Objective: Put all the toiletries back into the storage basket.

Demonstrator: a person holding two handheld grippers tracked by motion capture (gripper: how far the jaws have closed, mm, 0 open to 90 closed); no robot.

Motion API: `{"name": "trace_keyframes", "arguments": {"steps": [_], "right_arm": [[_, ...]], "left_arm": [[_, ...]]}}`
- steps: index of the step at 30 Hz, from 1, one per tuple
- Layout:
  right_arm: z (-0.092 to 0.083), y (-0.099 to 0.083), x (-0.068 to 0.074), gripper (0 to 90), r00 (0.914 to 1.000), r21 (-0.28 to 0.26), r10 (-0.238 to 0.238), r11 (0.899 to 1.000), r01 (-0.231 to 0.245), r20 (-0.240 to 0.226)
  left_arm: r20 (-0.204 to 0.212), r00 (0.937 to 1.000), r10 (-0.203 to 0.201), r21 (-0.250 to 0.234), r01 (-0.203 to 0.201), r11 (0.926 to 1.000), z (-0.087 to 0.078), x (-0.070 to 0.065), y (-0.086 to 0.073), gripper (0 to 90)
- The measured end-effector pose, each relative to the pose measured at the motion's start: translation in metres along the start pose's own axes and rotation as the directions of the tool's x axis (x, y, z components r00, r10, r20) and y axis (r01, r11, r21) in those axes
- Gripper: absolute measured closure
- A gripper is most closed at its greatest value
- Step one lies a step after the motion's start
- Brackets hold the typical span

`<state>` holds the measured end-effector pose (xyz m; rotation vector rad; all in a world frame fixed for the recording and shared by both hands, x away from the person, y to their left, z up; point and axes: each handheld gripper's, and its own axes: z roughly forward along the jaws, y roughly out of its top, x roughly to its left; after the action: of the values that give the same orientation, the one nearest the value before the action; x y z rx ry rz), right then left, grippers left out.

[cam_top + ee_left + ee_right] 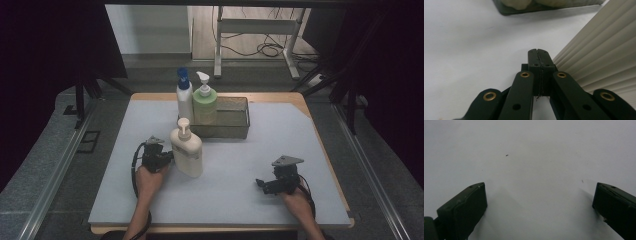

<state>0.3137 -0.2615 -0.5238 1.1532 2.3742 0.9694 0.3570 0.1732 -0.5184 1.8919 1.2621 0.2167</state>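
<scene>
Left hand-held gripper (pixel 539 55) beside upright ribbed cream pump bottle (pixel 187 149).

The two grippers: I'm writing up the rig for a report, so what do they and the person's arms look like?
Both are black. The left gripper has flat linkage bars with brass-ringed rivets, and its fingers are slim black blocks. The right gripper has chunky, squared black fingers. Each carries a grey three-cornered plate on top and trails a black cable along the forearm. The forearms are bare, with no sleeves in sight.
</scene>
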Motion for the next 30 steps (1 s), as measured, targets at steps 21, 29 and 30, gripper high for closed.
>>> {"name": "trace_keyframes", "arguments": {"steps": [21, 29, 30], "right_arm": [[0.0, 0.0, 0.0, 0.0, 1.0, -0.001, 0.003, 1.0, -0.003, 0.0], [0.0, 0.0, 0.0, 0.0, 1.0, 0.0, 0.001, 1.0, -0.001, 0.0], [0.0, 0.0, 0.0, 0.0, 1.0, 0.001, 0.001, 1.0, -0.001, -0.001]], "left_arm": [[0.05, 0.9968, 0.062, 0.035, -0.064, 0.9973, 0.01, -0.033, -0.001, 89.1], [0.065, 0.9943, 0.085, 0.047, -0.088, 0.995, 0.014, -0.045, 0.0, 89.1], [0.071, 0.9935, 0.089, 0.049, -0.093, 0.9945, 0.015, -0.047, 0.0, 89.1]]}}
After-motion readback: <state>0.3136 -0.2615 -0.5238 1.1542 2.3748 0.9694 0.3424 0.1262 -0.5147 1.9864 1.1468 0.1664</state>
